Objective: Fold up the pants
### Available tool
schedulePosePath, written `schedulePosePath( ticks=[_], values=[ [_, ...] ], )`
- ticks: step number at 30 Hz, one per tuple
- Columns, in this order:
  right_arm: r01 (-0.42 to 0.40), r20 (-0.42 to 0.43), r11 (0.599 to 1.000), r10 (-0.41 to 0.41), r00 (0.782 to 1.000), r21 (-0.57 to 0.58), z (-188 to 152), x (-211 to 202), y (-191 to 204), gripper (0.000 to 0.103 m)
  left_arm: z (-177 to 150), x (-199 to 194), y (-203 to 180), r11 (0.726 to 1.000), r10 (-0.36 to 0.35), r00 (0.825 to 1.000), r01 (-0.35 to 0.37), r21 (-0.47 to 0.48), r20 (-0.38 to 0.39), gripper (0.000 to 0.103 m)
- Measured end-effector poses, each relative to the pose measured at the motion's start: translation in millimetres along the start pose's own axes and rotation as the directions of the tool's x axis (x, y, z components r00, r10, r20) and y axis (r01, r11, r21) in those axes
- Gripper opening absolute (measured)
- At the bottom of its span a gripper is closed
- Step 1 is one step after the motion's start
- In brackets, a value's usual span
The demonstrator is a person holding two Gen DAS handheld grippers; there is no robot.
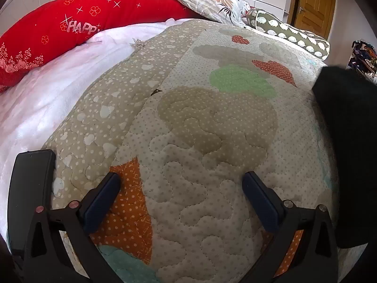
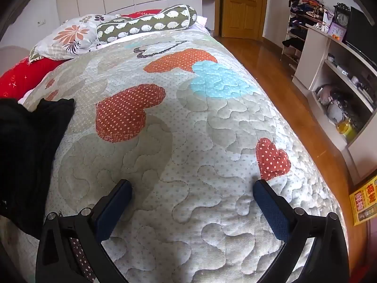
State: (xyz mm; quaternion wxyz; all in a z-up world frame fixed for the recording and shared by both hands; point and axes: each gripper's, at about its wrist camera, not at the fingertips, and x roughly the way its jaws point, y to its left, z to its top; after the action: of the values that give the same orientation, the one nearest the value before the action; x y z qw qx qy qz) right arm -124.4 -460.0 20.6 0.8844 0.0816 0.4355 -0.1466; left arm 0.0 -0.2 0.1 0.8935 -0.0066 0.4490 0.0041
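Both the left claw (image 1: 181,184) and right claw (image 2: 192,192) hang wide open and empty above the quilt (image 2: 188,129), black pants (image 2: 30,153) lying between them.

The black pants (image 1: 348,155) run off the frame edge beside the quilt (image 1: 188,141), their shape unreadable, and the red pillow's (image 1: 70,28) lettering disappears behind the quilt's pink blanket (image 1: 47,89).

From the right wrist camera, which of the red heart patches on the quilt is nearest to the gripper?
The small red heart, just above the right gripper's right-hand finger. The larger red heart lies farther up the quilt, toward the black pants.
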Motion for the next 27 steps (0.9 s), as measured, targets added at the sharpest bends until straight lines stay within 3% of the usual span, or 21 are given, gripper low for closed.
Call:
schedulePosePath(
  ticks=[27],
  values=[
    [0.006,0.000,1.000,-0.006,1.000,-0.004,0.0,-0.3,0.2,0.103,-1.9,2.2,-1.0,1.000,0.001,1.000,-0.001,0.000,0.000,0.103]
  ],
)
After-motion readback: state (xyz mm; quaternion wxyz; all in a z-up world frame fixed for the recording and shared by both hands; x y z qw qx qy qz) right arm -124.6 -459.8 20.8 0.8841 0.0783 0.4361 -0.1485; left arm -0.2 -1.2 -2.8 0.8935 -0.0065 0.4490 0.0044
